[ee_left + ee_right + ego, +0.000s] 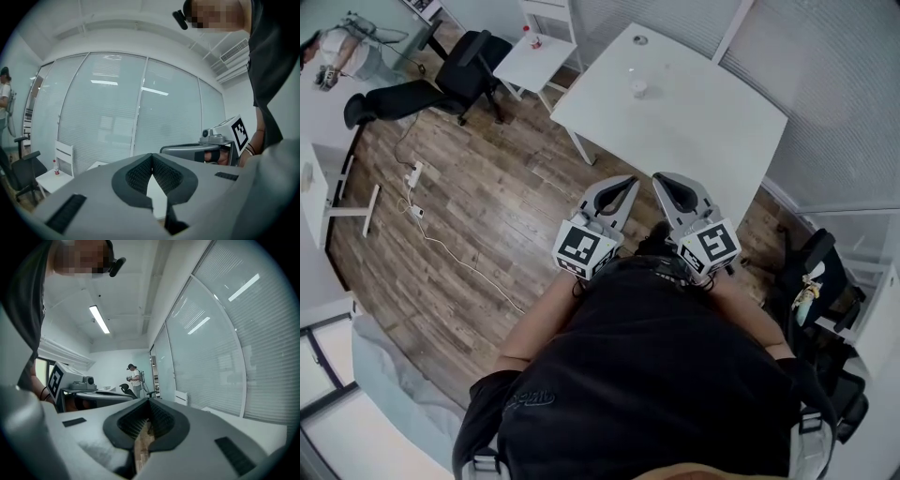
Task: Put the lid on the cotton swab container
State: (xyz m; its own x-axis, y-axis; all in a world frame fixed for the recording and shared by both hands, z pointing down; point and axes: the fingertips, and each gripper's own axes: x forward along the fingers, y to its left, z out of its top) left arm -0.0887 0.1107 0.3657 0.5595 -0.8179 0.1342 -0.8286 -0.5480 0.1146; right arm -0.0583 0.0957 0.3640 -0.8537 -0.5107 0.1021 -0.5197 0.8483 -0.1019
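Both pairs of tongs are squeezed shut on nothing. Our left tongs (151, 156) and right tongs (148, 402) each show ribbed black pads (138, 177) meeting at the tips. From the head view we see them side by side, close against our black shirt (647, 375).

The small clear round cotton swab container (638, 87) stands well apart from them on the white rectangular table (703, 122). It is too small for us to make out its contents or any cover. A tiny grey round object (639, 39) near the table's far edge may be the lid; we cannot tell.

Neither gripper view shows the container. The left gripper view shows a frosted glass wall (112, 117) and a red-capped bottle (56, 169) on a small white side table (47, 180). The right gripper view shows a distant person (135, 379) and brown wooden floor (140, 448) below the pads.
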